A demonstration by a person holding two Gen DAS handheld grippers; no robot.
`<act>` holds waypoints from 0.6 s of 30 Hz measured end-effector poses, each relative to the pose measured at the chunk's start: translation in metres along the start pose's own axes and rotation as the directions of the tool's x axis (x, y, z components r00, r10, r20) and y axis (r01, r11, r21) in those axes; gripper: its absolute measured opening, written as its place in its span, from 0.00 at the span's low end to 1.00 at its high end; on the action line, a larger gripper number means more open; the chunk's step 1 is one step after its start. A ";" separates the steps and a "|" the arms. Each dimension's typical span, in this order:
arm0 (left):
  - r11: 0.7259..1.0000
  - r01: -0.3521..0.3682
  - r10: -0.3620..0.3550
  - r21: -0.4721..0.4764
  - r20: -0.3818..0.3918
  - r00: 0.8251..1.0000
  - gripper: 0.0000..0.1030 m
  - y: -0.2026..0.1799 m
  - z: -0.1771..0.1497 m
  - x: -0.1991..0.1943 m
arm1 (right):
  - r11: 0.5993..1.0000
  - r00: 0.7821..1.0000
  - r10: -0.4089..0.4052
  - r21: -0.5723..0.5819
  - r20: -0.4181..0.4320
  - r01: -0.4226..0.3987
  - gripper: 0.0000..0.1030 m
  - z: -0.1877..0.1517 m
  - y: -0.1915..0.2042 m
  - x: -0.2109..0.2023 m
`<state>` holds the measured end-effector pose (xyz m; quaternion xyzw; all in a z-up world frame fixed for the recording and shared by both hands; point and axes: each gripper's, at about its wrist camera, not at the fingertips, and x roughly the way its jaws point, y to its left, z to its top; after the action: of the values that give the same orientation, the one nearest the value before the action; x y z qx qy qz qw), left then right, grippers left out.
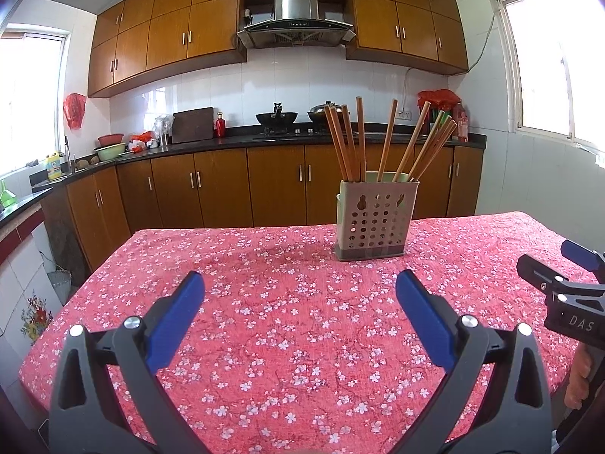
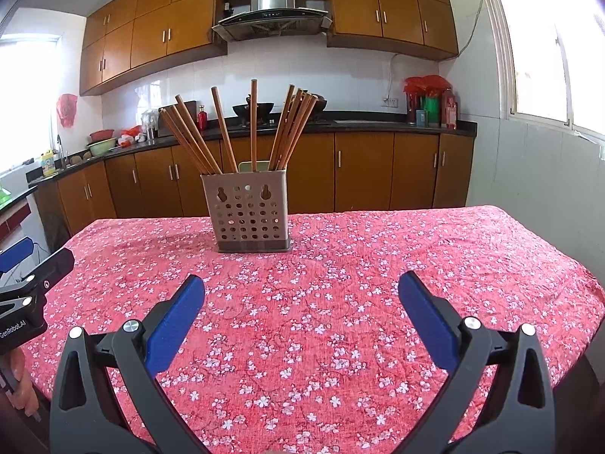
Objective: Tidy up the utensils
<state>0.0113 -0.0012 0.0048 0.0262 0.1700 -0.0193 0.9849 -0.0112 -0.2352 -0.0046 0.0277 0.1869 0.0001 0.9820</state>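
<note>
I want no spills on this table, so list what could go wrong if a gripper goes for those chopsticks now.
1. The wooden chopsticks fan out at different angles in the perforated beige plastic holder; pulling one may drag its neighbours.
2. The holder looks light and stands free on the pink floral tablecloth; a sideways tug could tip it.
3. The left gripper and right gripper, both open, sit close together and could collide.

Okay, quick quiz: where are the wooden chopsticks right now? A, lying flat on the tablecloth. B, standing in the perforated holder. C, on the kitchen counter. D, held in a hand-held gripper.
B: the chopsticks stand fanned out of the perforated holder on the tablecloth.
</note>
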 end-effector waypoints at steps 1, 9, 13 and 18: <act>1.000 0.000 0.000 0.001 0.001 1.000 0.96 -0.001 0.000 0.000 | 1.000 1.000 0.000 0.001 0.000 0.000 0.98 0.000 -0.001 0.000; 1.000 -0.002 0.002 0.002 -0.001 1.000 0.96 -0.002 0.000 0.001 | 1.000 1.000 0.000 0.000 -0.001 0.000 0.98 0.000 -0.001 0.001; 1.000 0.001 -0.001 -0.005 -0.004 1.000 0.96 -0.001 0.000 0.002 | 1.000 1.000 -0.001 0.001 -0.004 0.001 0.98 0.000 -0.002 0.001; 1.000 0.001 -0.001 -0.006 -0.007 1.000 0.96 0.000 -0.001 0.002 | 1.000 1.000 -0.001 0.000 -0.006 0.001 0.98 -0.001 -0.002 0.002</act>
<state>0.0134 -0.0015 0.0035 0.0233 0.1736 -0.0192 0.9843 -0.0096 -0.2369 -0.0067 0.0277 0.1899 -0.0003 0.9814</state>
